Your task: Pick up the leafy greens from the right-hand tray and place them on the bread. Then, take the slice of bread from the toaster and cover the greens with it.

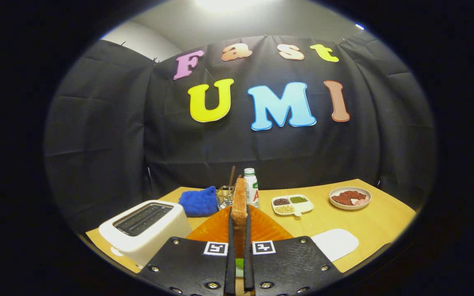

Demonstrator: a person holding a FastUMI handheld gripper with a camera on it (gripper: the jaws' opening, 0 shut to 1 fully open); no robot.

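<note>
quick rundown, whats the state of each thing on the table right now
gripper: shut on the bread slice
bread slice: held upright on edge between the fingers, above the orange plate
toaster: slots empty
orange plate: something green just visible low between the fingers
bottle: upright, capped
divided dish: compartments filled
white bowl: holds reddish food
blue cloth: bunched up

A staged kitchen set inside a recording booth is seen: black cloth is hung as walls around a wooden worktop, on which a white toaster, a milk bottle, a divided dish of beans, a plate of meat and a blue cloth are laid out.
</note>
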